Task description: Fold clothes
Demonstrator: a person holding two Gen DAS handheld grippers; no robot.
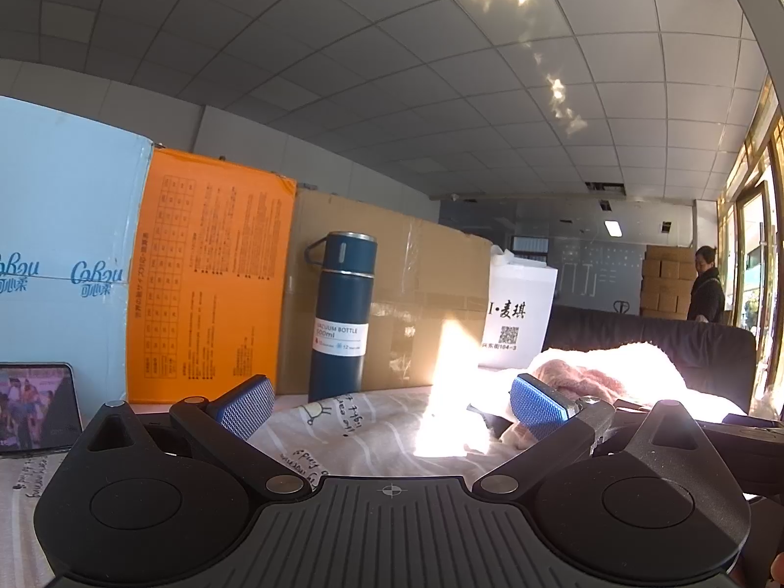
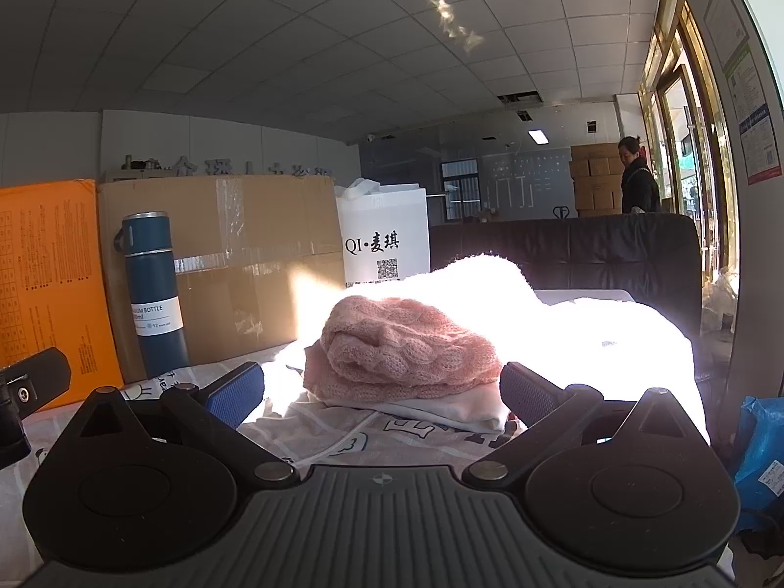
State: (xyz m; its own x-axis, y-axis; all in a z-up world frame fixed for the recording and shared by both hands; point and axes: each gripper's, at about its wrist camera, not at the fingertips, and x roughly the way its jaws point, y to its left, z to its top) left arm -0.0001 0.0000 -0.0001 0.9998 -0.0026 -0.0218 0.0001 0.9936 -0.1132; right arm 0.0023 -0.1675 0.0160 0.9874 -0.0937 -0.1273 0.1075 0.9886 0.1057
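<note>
Clothes (image 2: 406,348) lie beyond both wide-open, empty grippers; flask (image 2: 154,294) reads "VACUUM BOTTLE".

Between the spread jaws of the left gripper (image 1: 392,406) lies open room: only flat printed sheet (image 1: 372,436) on the counter, with nothing standing on it until the blue vacuum bottle (image 1: 340,318), which stands upright ahead and slightly left of centre. Behind the bottle a wall of boxes closes the far side: a brown carton (image 1: 421,294), an orange box (image 1: 206,284) and a pale blue box (image 1: 63,245) further left. A phone screen (image 1: 36,406) leans just outside the left jaw. Ahead of the right gripper (image 2: 382,389), the folded pink knit (image 2: 402,353) sits on a stack directly between its jaws, blocking a straight pass; white fluffy fabric (image 2: 563,313) heaps up behind and to the right.
</note>
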